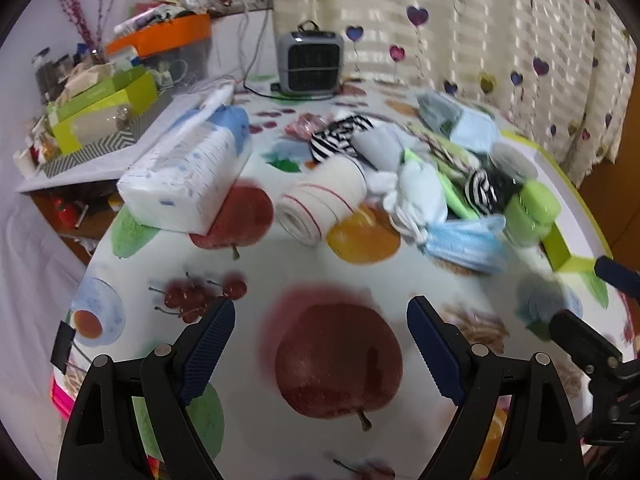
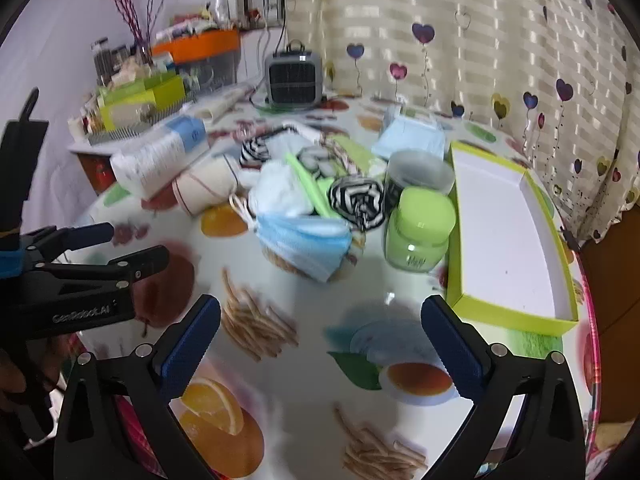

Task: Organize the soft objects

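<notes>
Fingers (image 2: pixel 192 344) apart; tray (image 2: pixel 508 216) (right view).

Left gripper (image 1: pixel 321 320): black plastic frame, two long arms that fork wide into a V.
Left finger pads (image 1: pixel 210 350): dark blue, ribbed in a fine grid; the other pad has a saw-toothed edge.
Left pivots: round silver pins on each arm, two to a side.
Right gripper (image 2: pixel 321 320): same black frame, with triangular cut-outs in the outer arms.
Right finger pads (image 2: pixel 188 346): dark blue, cross-hatched.
Right pivots: silver round pins.
Marking: white lettering on the left gripper's black side, seen from the right wrist camera; blurred.
Strap: a bright blue band at that view's left edge.
</notes>
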Tool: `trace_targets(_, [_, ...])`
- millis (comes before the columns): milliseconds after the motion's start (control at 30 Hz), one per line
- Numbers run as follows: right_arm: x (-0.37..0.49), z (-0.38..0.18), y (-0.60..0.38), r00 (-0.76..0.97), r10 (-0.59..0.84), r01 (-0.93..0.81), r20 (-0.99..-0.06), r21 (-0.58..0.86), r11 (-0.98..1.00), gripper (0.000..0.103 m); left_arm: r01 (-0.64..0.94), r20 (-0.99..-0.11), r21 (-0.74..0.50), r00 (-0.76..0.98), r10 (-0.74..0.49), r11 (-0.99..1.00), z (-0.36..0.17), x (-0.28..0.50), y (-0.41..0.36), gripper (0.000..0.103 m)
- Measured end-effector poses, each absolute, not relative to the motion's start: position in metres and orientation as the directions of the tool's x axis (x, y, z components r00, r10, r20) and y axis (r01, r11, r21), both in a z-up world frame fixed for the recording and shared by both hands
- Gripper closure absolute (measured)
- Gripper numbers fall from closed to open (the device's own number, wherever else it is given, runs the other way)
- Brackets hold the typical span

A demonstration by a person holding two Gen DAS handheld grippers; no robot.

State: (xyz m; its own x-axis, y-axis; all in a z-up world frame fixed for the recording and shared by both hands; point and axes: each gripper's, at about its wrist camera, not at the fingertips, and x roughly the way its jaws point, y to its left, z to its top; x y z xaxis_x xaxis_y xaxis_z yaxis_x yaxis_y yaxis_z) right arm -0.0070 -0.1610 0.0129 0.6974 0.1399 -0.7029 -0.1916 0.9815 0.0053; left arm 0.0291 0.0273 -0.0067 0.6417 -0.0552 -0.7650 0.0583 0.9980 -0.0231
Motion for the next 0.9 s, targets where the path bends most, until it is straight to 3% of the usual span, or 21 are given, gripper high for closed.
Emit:
trace_targets(433, [0.006, 0.010, -0.154, 0.689, 0.120, -0.213, -0.714, -0.041, 0.976, 0.004, 0.044, -0.774, -0.027, 0.631, -0.049, 0.999, -0.018, 0.049, 0.035, 0.014])
trace_targets(900, [0.025, 0.006, -0.146, 0.673, 0.168, -0.230, -0.720, 0.012, 0.973, 0.010, 0.049, -0.776, -0.019, 0.629, -0.046, 0.999, -0.022, 0.065, 0.033, 0.014])
